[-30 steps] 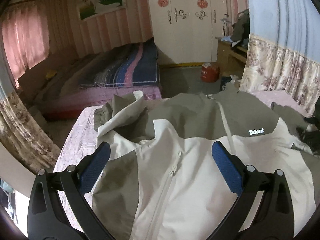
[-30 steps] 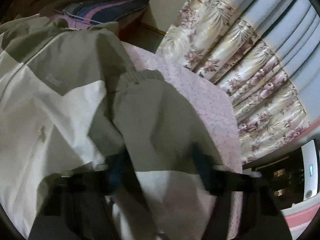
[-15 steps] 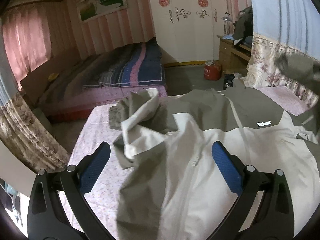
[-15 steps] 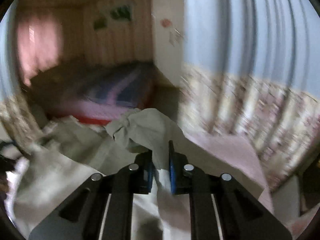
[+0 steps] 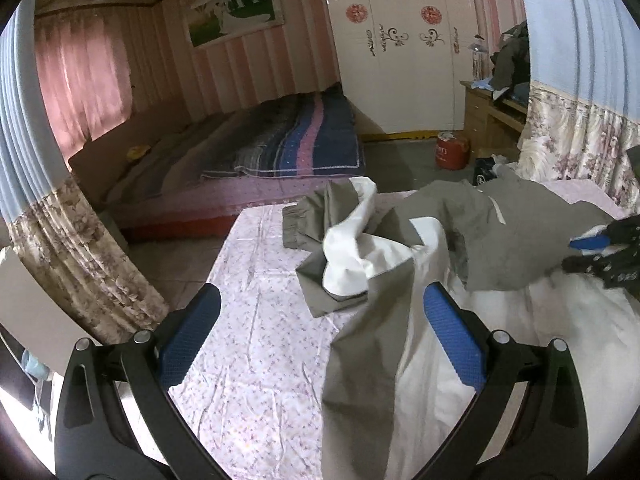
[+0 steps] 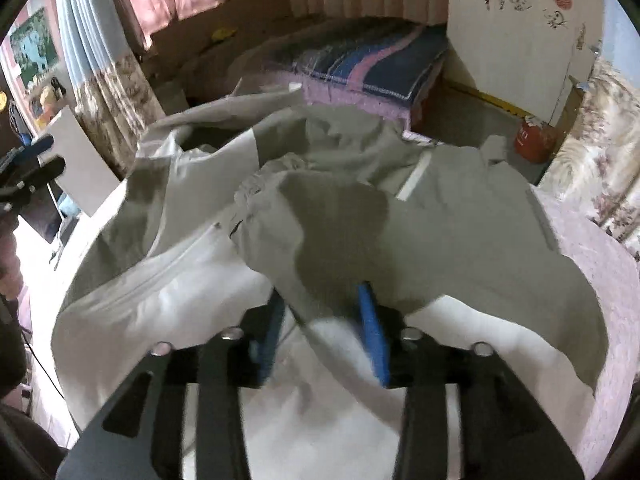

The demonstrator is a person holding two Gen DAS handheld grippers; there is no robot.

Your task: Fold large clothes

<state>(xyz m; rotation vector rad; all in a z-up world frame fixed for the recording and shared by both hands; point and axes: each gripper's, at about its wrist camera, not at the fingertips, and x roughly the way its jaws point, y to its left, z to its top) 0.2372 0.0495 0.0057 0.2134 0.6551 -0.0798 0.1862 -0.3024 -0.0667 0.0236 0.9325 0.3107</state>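
Observation:
A large cream and olive-grey jacket (image 5: 400, 312) lies on a table with a pink flowered cloth (image 5: 256, 320). Its left sleeve (image 5: 344, 240) lies crumpled at the table's far end. My left gripper (image 5: 320, 344) is open and empty above the jacket's left edge. In the right wrist view the jacket (image 6: 180, 280) fills the frame, and the right sleeve (image 6: 320, 220) lies folded across the chest. My right gripper (image 6: 320, 320) is partly open, with the sleeve cloth lying loose between its blue pads (image 6: 372, 332). It also shows at the right edge of the left wrist view (image 5: 600, 248).
A bed with a striped blanket (image 5: 288, 140) stands beyond the table. A red canister (image 5: 450, 152) sits on the floor by a white wardrobe (image 5: 400, 40). Flowered curtains (image 5: 580, 140) hang on the right and another on the left (image 5: 80, 260).
My right gripper carried the right sleeve over the jacket's chest and its jaws have opened from the sleeve. My left gripper has shifted left, off the jacket's front.

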